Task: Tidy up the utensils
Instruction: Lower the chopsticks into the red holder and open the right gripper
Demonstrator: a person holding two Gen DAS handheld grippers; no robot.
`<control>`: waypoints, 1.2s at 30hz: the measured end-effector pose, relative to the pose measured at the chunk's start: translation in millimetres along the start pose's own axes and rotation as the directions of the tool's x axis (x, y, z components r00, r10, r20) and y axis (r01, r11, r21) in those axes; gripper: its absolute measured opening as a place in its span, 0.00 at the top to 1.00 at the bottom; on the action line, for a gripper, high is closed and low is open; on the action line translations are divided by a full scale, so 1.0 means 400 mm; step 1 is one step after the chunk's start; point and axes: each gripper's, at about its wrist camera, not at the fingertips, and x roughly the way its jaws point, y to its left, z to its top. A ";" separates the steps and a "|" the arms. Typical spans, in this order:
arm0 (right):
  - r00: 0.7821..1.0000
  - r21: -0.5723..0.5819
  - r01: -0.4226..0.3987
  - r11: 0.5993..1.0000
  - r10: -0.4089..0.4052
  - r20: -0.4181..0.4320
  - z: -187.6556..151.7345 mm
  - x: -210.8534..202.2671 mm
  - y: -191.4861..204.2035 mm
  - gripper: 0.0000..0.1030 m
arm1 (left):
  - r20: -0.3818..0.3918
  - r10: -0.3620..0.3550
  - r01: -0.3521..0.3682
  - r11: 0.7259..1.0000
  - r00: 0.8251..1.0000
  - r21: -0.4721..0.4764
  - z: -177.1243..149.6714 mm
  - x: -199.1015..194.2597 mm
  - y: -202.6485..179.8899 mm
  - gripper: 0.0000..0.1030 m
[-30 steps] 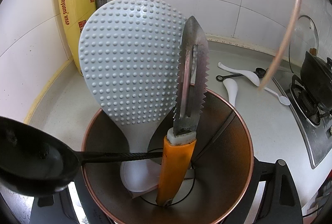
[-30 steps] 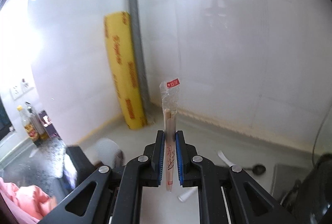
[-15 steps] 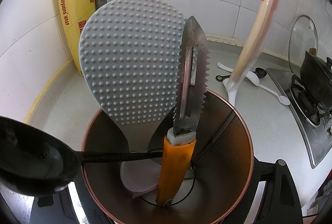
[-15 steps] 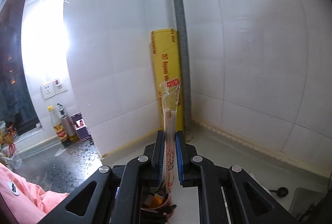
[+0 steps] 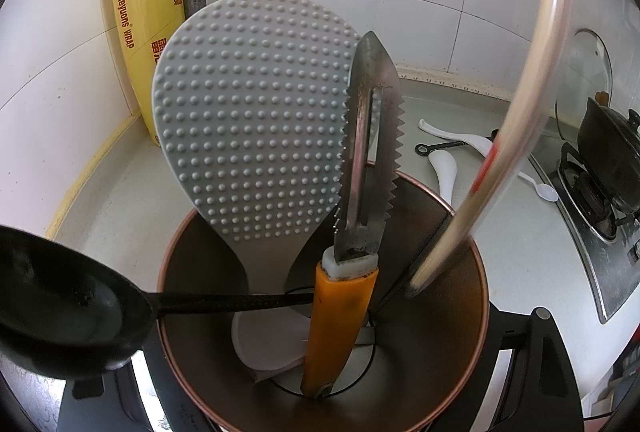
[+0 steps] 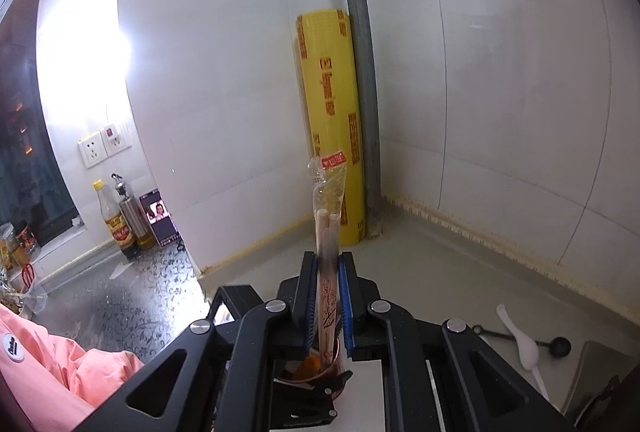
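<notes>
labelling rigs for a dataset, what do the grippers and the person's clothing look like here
The right gripper is matte black plastic, with angular linkage arms carrying round silver pivot screws, and ribbed blue pads lining its two fingers. Of the left gripper only black finger parts show at the frame's bottom edge. The person wears a pink sleeve with a white button bearing dark lettering.

rice paddle (image 5: 256,111) and peeler (image 5: 366,167) in holder (image 5: 460,332) (spoons (image 5: 444,171) behind)

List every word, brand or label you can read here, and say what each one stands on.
"Rejuons WRAP": yellow cling-wrap roll, left wrist view.
Chinese characters beside it on the roll: too unclear to quote.
Red tag on the chopstick sleeve: blurred.
Bottle label and badge on the pink sleeve: too small.
</notes>
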 end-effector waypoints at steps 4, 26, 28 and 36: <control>0.998 0.016 0.000 1.000 0.002 -0.066 -0.024 0.036 -0.008 0.89 | 0.000 0.000 0.000 1.000 1.000 0.000 0.000 0.000 -0.001 0.12; 0.961 0.103 -0.019 0.995 0.047 -0.272 -0.145 0.182 -0.038 0.88 | 0.000 -0.001 0.001 1.000 1.000 0.001 0.000 0.000 0.001 0.12; 0.961 0.104 -0.018 0.994 0.046 -0.273 -0.150 0.184 -0.038 0.88 | 0.000 -0.001 0.001 1.000 1.000 0.001 0.000 0.000 0.001 0.12; 0.962 0.094 -0.010 0.995 0.035 -0.272 -0.151 0.179 -0.039 0.87 | 0.000 0.001 -0.001 1.000 1.000 -0.002 0.000 0.000 -0.001 0.12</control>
